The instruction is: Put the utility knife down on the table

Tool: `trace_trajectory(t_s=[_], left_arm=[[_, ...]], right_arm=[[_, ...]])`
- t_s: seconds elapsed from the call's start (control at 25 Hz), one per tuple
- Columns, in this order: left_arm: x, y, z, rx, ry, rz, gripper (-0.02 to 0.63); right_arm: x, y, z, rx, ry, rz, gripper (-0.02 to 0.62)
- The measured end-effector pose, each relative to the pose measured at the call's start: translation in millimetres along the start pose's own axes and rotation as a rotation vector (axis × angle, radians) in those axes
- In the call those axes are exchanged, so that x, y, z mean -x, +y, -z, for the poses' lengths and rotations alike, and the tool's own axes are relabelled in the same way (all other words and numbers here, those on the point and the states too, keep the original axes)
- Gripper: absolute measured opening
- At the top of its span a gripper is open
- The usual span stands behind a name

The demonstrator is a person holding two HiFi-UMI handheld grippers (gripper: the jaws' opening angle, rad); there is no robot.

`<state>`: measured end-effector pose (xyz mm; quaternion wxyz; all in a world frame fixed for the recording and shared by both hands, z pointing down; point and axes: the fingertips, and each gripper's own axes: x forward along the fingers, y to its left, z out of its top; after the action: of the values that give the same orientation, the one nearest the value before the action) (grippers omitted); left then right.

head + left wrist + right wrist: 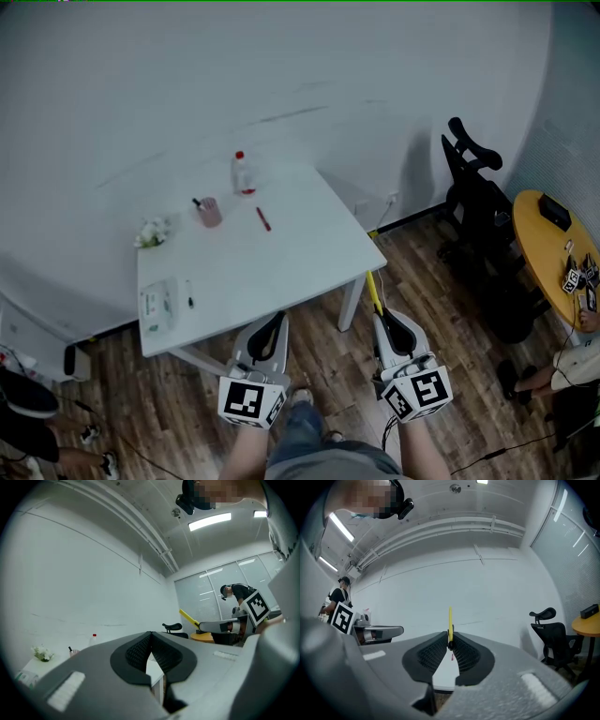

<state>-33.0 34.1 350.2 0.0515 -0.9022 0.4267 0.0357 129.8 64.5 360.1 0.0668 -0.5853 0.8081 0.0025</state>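
My right gripper (386,319) hangs below the white table's (281,267) near right corner, shut on a yellow utility knife (373,291). The knife sticks out past the jaw tips toward the table edge. From the right gripper view the knife (450,619) stands as a thin yellow strip pinched between the closed pads of this gripper (450,642). The left gripper (274,324) is held before the table's front edge. Its jaws meet at the tips with nothing between them (150,637). In the left gripper view the knife (188,617) shows to the right.
On the table stand a clear bottle with a red cap (243,174), a pink cup (209,212), a red pen (263,218), small flowers (150,232) and a packet (157,303). A black office chair (473,202) and a yellow round table (542,246) stand at the right.
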Motion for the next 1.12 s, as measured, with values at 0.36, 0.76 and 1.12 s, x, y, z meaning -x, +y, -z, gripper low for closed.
trace_trajectory(t_s=[0.36,0.76,1.12], left_arm=[[-50.3,34.5,3.4,0.000,0.000,0.032,0.008],[-101.4,77.5,9.9,0.005,0.001,0.071,0.008],[-137.3,102.2,18.1,0.014,0.001,0.121,0.008]], right_arm=[[-52.3,-19.6,1.6,-0.003,-0.007,0.030,0.041],[-109.0,-37.2,5.1,-0.002,-0.013,0.074,0.041],[-143.1,-49.8,10.0,0.002,-0.012,0.121,0.041]])
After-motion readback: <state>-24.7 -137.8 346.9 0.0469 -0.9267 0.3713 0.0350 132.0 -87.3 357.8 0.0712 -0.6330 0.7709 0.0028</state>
